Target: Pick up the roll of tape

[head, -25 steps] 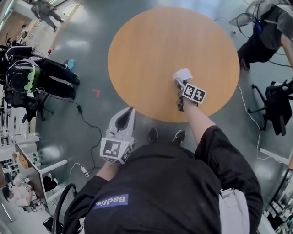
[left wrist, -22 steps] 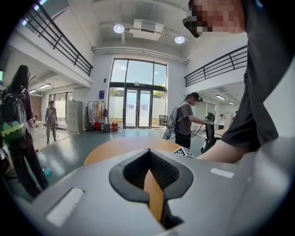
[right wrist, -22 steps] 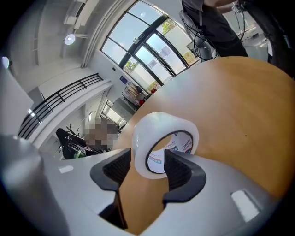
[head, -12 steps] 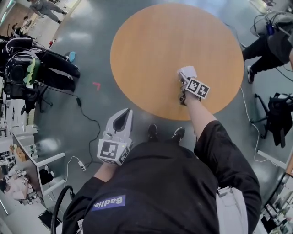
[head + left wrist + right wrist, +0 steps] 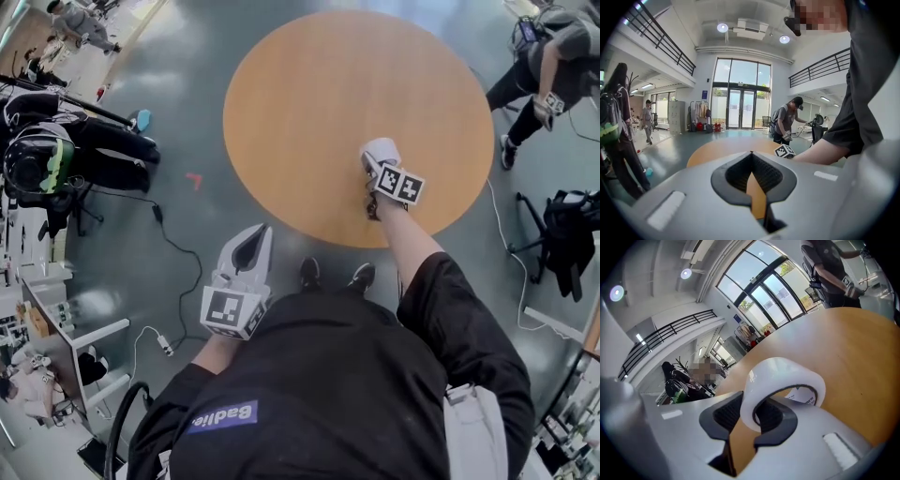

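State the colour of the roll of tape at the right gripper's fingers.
The roll of tape is glossy white, with a printed label inside its core. It shows best in the right gripper view.

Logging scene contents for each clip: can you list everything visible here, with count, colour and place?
table: one, round, orange-brown, centre of head view.
roll of tape: one, whitish, over the table's near-right part.
floor mark: one, red, left of table.
bystanders: several, at the head view's edges.
left gripper: one, grey, shut, empty, off the table's near edge.
right gripper: one, grey, jaws just been closing, now clamped on the tape's wall.
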